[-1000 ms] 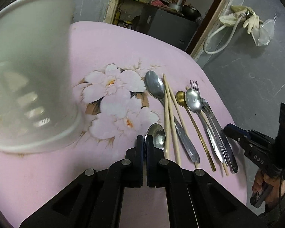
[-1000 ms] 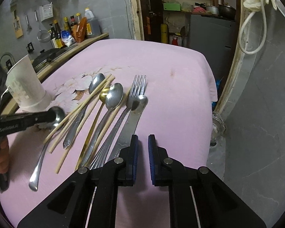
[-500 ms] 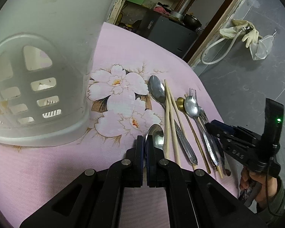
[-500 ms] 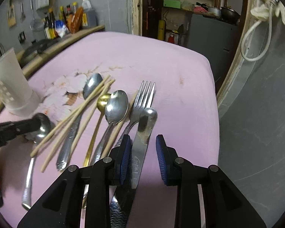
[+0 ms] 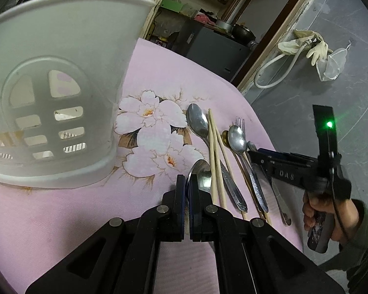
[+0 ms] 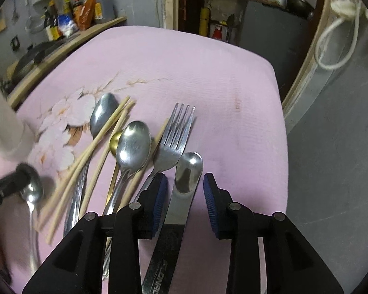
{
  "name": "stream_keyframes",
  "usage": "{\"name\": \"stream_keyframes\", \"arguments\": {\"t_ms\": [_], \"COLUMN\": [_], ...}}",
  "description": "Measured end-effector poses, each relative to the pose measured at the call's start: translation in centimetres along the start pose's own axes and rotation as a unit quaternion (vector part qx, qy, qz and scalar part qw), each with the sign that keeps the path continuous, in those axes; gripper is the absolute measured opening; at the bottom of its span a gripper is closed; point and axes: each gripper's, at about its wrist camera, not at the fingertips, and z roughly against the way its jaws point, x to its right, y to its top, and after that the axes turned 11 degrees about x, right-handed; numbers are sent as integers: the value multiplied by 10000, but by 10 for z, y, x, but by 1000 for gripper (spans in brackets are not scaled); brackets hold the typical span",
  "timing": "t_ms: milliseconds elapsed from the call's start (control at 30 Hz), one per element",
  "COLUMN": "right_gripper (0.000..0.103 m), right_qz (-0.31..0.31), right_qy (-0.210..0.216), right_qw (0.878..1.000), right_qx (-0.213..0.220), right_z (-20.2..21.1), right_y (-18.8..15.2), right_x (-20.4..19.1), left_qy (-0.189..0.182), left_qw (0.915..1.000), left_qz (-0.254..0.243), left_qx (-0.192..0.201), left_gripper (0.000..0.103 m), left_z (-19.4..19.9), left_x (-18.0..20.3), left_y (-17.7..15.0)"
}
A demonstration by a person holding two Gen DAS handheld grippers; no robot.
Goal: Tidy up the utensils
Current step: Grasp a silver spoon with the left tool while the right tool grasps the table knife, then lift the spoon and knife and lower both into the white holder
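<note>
The left gripper (image 5: 187, 183) has its jaws pressed together, and the bowl of a spoon (image 5: 203, 174) lies just past its tips, on the right; whether the pads pinch the spoon's rim cannot be told. The white holder (image 5: 61, 78) stands upright on the pink cloth (image 5: 159, 73) just left of that gripper, with bare flowered cloth between them.

The right gripper (image 6: 185, 191) is opening, its blue pads (image 6: 159, 196) standing clear on either side of a knife (image 6: 181, 196) that lies flat between them, touching neither. This knife is the rightmost piece of the row. To its right the cloth is bare out to the table's right edge, beyond which the grey floor (image 6: 331, 147) drops away. To its left the fork (image 6: 176, 137) lies close alongside, then a large spoon (image 6: 133, 147), a gold spoon (image 6: 115, 142), chopsticks (image 6: 105, 132) and another spoon (image 6: 103, 112), all packed together with handles overlapping. The far half of the cloth, up to the far edge, is open. In the left view a person's hand (image 5: 316, 208) holds the right gripper off the table's right edge
</note>
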Motion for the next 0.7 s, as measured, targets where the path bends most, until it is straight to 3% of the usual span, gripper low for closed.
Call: {"name": "stream_keyframes", "arguments": {"t_ms": [133, 267, 433, 567, 700], "right_gripper": [20, 18, 18, 18, 18], "right_qz": [-9, -25, -136, 142, 586], "right_qy": [-142, -100, -38, -194, -558], "right_qw": [9998, 9991, 9933, 9794, 9550], "right_qx": [121, 412, 1148, 2004, 2853], "right_z": [3, 12, 46, 82, 109], "right_y": [-1, -7, -20, -36, -53], "right_x": [-1, -6, -12, -30, -54], "left_qy": [-44, -144, -80, -11, 68], "left_qw": [10000, 9990, 9940, 9914, 9866], "left_qz": [-14, -148, -489, -536, -568], "left_qx": [76, 401, 974, 1191, 1527], "left_gripper": [0, 0, 0, 0, 0], "left_z": [4, 17, 34, 38, 46], "left_x": [1, 7, 20, 21, 23], "left_y": [0, 1, -1, -1, -1]}}
